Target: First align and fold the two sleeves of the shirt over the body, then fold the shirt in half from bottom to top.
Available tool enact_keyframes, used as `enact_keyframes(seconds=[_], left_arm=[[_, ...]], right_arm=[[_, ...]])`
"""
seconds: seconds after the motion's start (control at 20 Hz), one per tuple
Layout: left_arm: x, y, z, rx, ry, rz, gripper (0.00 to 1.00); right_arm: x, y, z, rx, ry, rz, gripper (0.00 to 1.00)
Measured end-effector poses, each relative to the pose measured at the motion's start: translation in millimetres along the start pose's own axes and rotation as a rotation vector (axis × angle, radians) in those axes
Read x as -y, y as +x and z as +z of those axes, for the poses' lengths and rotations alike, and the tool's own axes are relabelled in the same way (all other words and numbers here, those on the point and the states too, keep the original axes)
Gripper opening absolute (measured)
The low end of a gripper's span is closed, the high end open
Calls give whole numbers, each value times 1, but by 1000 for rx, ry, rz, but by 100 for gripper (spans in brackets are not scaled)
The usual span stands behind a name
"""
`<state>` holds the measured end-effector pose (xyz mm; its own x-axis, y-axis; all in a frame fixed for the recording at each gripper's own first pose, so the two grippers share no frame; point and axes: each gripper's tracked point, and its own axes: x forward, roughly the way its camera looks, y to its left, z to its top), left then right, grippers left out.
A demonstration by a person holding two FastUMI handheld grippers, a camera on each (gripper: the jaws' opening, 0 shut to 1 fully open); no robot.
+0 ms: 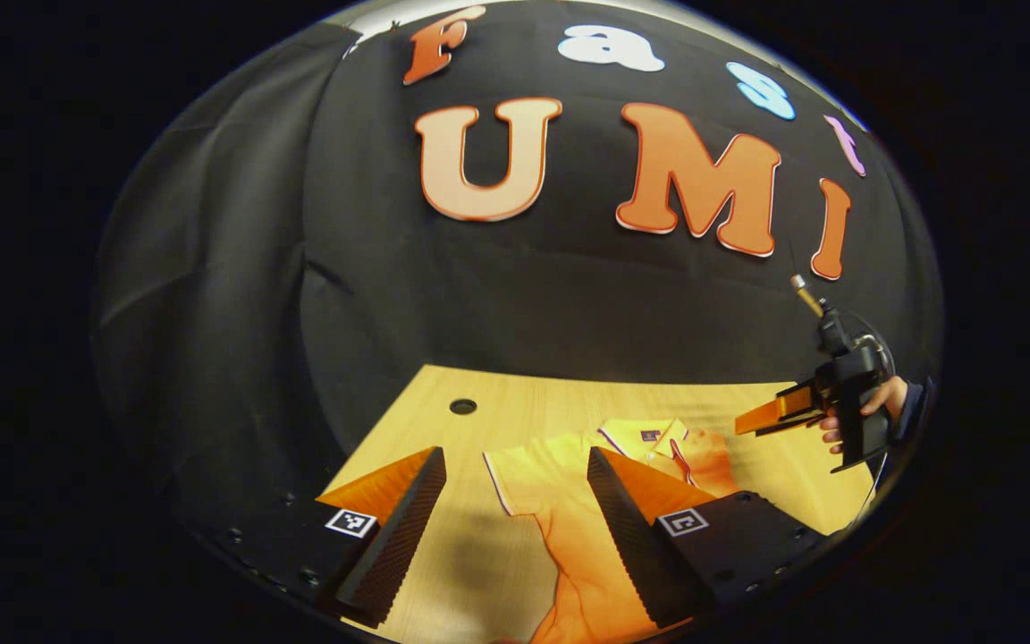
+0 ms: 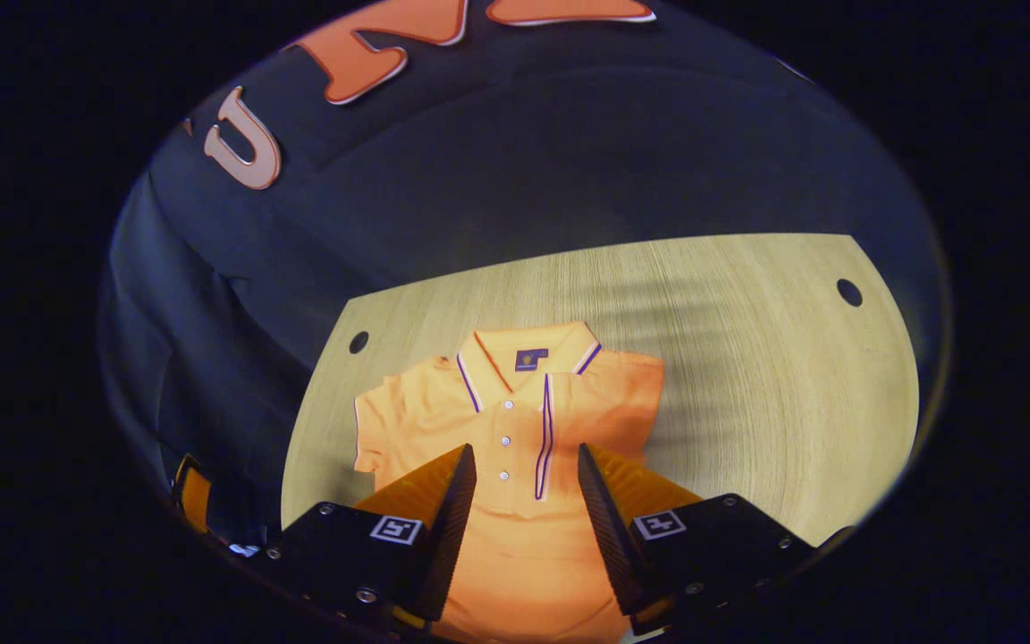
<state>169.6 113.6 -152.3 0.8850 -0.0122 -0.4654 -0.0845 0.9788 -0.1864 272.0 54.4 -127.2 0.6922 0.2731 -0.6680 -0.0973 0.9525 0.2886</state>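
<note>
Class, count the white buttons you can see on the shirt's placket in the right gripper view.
3, in a row down the placket of the shirt: one just below the collar, one midway, one lowest. More may be hidden farther down.

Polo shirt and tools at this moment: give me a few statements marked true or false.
1. The orange polo shirt lies flat on the wooden table. True.
2. The right tool is shut on the collar. False: its fingers stand apart, holding nothing.
3. The left tool is open. True.
4. The shirt's placket is unbuttoned and spread wide. False: it lies closed, buttons showing.
5. In the left gripper view, a hand holds the other tool above the table. True.
</note>
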Motion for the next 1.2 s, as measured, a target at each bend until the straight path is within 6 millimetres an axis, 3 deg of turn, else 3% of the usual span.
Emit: enact_keyframes(seconds=[0.05, 0.1, 0.15, 0.25, 0.5, 0.7, 1.0, 1.1, 1.2], left_arm=[[-4, 16, -10, -55, -14, -18, 99], [-8, 31, -19, -112, -25, -28, 99], [-12, 46, -26, -173, -33, -35, 98], [-15, 71, -37, -281, -63, -60, 99], [-13, 146, -80, -517, -99, -84, 98], [-15, 189, -105, -631, -87, -38, 98], [-23, 219, -142, -777, -63, 39, 96], [-32, 218, -148, -806, -6, 85, 96], [-30, 221, -143, -797, 18, 78, 76]], right_arm=[[-1, -14, 2, 31, -7, -14, 75], [-2, -26, 4, 64, -14, -29, 67], [-2, -37, 5, 96, -17, -48, 81], [1, -61, 3, 155, 0, -94, 87], [12, -116, -18, 253, 68, -183, 90], [22, -153, -27, 316, 54, -241, 91], [27, -186, -33, 363, 60, -275, 95], [25, -192, -37, 367, 70, -269, 95], [29, -193, -39, 370, 68, -281, 95]])
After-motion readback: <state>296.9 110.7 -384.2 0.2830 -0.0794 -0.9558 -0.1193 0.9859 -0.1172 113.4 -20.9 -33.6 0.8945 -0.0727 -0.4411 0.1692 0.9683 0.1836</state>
